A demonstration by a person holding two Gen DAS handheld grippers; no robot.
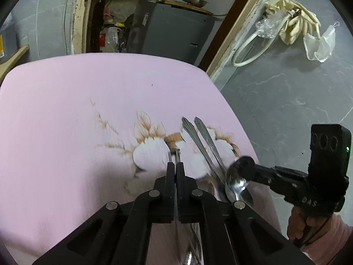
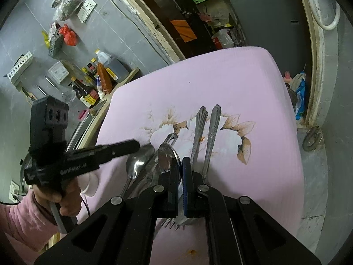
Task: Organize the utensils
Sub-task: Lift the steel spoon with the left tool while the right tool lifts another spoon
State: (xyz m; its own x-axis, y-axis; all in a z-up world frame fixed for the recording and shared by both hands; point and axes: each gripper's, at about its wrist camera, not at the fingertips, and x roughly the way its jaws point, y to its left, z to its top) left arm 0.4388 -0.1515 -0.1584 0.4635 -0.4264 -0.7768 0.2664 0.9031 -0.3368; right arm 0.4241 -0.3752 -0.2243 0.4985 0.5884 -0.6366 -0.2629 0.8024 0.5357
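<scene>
A pink flowered cloth [image 1: 88,99] [image 2: 220,77] covers the table. Two ornate metal handles [image 1: 198,134] [image 2: 206,128] lie side by side on it. My left gripper [image 1: 175,164] [image 2: 139,143] is shut, and a thin metal utensil handle [image 1: 174,154] pokes out just past its tips. My right gripper [image 2: 179,165] [image 1: 241,163] is shut on the edge of a spoon [image 2: 165,156] [image 1: 237,181], whose bowl stands left of the blue pads. Another spoon [image 2: 138,161] lies under the left gripper among more utensils. Fork tines [image 2: 169,223] show below the right fingers.
The table ends close on the right, above grey tiled floor [image 1: 286,99]. On that floor lie a white hose [image 1: 249,50] and pale rags [image 1: 293,26]. A grey cabinet [image 1: 174,28] stands beyond the far edge. Bottles [image 2: 99,77] crowd a shelf on the left.
</scene>
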